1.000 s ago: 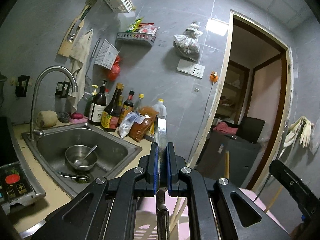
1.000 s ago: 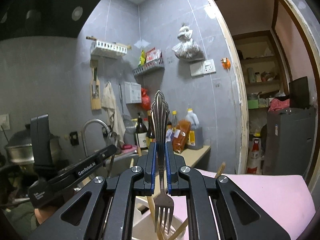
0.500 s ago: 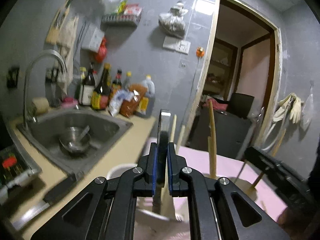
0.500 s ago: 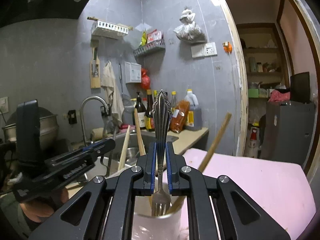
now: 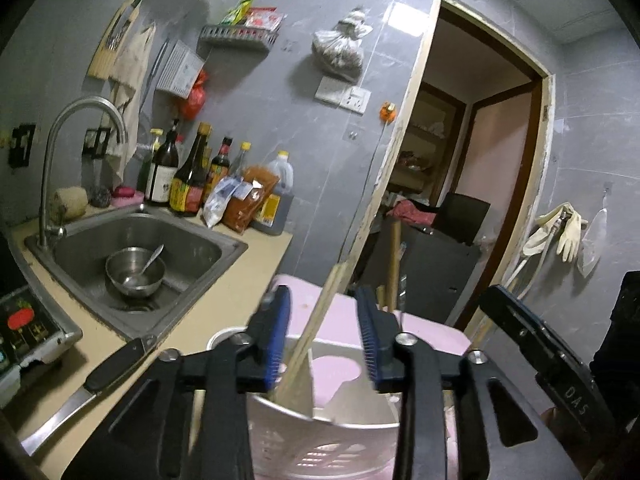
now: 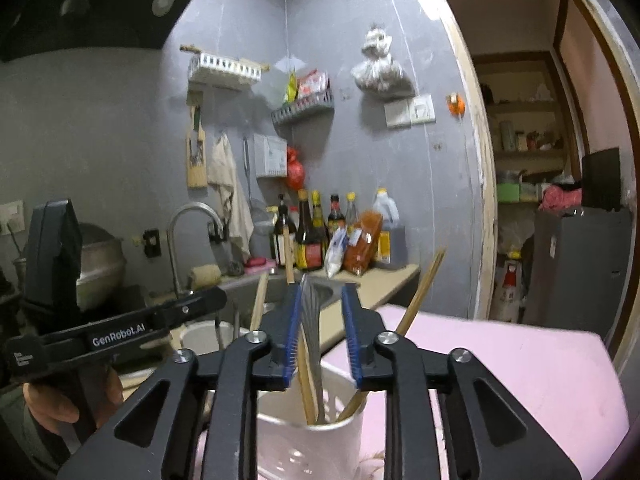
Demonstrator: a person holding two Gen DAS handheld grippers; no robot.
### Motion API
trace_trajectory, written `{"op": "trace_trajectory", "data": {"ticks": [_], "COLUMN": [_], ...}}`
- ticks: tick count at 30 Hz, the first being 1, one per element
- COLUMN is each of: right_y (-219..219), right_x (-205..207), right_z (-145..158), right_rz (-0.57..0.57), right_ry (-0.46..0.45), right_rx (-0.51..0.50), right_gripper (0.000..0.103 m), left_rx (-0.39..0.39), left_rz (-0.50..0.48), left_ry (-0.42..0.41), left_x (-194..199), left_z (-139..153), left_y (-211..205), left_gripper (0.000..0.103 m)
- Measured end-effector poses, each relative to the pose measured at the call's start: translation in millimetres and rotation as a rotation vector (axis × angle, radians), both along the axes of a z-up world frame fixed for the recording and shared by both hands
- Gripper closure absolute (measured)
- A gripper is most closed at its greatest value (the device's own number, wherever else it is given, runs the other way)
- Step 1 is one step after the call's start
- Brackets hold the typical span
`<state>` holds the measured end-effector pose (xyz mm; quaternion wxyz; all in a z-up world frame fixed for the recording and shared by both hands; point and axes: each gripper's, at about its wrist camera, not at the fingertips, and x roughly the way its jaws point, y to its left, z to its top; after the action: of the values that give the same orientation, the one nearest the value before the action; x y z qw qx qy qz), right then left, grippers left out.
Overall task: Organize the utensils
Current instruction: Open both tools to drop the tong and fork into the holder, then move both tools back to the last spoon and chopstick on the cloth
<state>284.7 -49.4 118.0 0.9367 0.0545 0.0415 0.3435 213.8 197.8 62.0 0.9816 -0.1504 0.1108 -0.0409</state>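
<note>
A: Left wrist view. The left tool [image 5: 323, 334] is hanging over the white utensil holder [image 5: 320, 436], and its jaws are opening with nothing pressed between the blue pads [image 5: 276, 340]. A wooden chopstick [image 5: 316, 328] is leaning up through the gap, apparently touching neither pad.

B: Where is the holder sitting?

A: On a pink surface [image 5: 424, 330] at the near right, just beside the beige counter [image 5: 200, 320]. A black-handled knife [image 5: 92, 380] is lying on the counter at the near left. Farther left, the steel sink [image 5: 200, 248] is holding a metal bowl [image 5: 134, 276] with a spoon [image 5: 150, 260] resting in it. Sauce bottles [image 5: 188, 176] are standing along the far wall behind the sink. The right tool [image 5: 532, 344] is showing at the right edge.

B: Right wrist view?

A: The right tool [image 6: 322, 332] is hanging above the same white holder [image 6: 304, 436]; its jaws are opening too. The metal fork handle [image 6: 311, 320] is standing upright in the gap, its lower part going down into the holder; the right pad is clear of it, and contact with the left pad I cannot tell. Chopsticks [image 6: 416, 308] are leaning out of the holder to the right.

B: Anything else?

A: The left tool [image 6: 120, 330] is crossing the near left, with a hand [image 6: 60, 404] gripping its handle. The tap [image 6: 192, 236] is rising behind it.
</note>
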Motion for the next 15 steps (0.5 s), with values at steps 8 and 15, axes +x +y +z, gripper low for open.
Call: {"op": "trace_trajectory", "data": {"ticks": [8, 15], "right_y": [-41, -92], "right_x": [-15, -27], "right_z": [24, 33], "right_rz": [-0.08, -0.184], "right_ry": [-0.06, -0.091], "right_rx": [0.062, 0.073], "right_gripper": [0.048, 0.02], "left_rx": [0.053, 0.07], "left_rz": [-0.017, -0.052], "left_ry": [-0.074, -0.118], "left_x": [-14, -22], "left_z": [26, 37], "left_y": [-31, -61], "left_gripper": [0.051, 0.018]}}
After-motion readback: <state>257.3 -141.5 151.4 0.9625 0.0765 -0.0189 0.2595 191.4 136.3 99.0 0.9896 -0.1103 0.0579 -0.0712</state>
